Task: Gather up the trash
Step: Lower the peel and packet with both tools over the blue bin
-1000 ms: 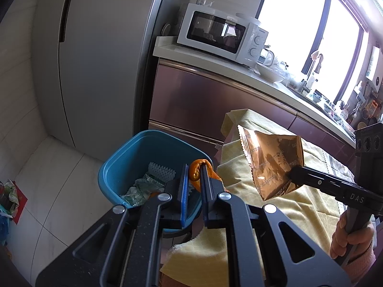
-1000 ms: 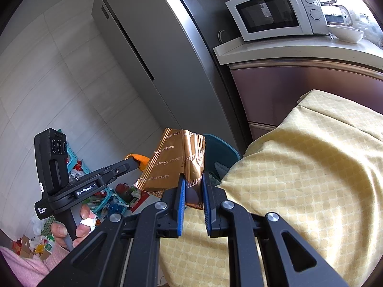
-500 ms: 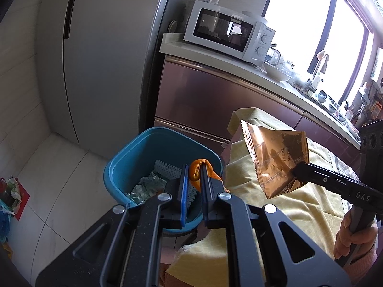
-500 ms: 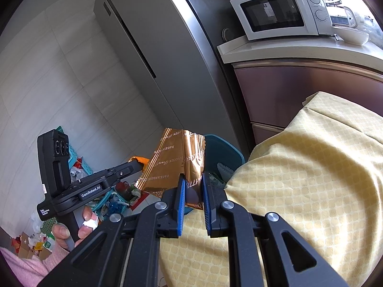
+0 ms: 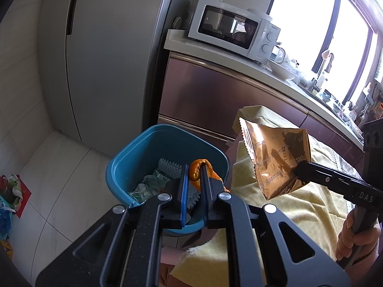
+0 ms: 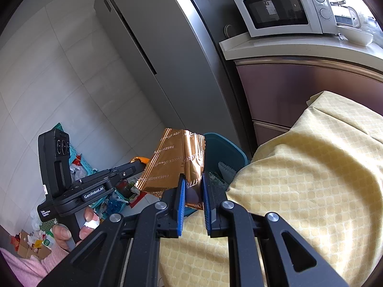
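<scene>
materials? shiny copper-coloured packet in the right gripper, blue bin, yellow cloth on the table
Shiny copper-coloured packet: looks like metallised foil film, glossy; it mirrors light, creases sharply and has a zigzag-cut edge.
Blue bin: probably moulded plastic, smooth with a slight sheen and a rounded rim.
Yellow cloth: woven fabric, matte, with a lattice pattern; it drapes in soft folds and shows a frayed edge in the left wrist view.

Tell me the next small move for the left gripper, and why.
Probably open the left gripper: it is shut on the peel, which already hangs over the open bin, so it should drop in. The right gripper, holding the wrapper, can follow.
</scene>
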`<state>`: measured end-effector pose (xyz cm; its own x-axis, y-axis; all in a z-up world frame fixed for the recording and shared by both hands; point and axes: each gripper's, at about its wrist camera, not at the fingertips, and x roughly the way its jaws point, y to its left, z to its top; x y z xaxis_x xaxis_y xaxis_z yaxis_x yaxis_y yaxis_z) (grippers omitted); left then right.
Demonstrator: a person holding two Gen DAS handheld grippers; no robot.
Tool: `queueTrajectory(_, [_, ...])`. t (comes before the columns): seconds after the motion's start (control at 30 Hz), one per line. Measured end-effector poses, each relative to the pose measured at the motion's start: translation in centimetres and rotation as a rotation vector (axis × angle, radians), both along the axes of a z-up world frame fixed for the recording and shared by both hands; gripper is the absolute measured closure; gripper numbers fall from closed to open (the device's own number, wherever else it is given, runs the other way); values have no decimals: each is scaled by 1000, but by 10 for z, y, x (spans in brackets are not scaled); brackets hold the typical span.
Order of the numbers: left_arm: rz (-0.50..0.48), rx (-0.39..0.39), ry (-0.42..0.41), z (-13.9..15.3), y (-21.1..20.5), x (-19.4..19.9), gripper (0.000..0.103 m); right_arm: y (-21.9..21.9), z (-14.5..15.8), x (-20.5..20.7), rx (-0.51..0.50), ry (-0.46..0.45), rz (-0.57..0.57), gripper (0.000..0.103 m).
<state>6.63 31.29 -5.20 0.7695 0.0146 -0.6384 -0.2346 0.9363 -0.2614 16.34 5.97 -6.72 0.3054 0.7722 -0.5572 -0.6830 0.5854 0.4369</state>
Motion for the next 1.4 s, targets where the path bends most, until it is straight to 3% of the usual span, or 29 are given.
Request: queueTrajectory(1.4, [47,-14,62,-27,11,20,93,36,-14,7,-66,31,3,90])
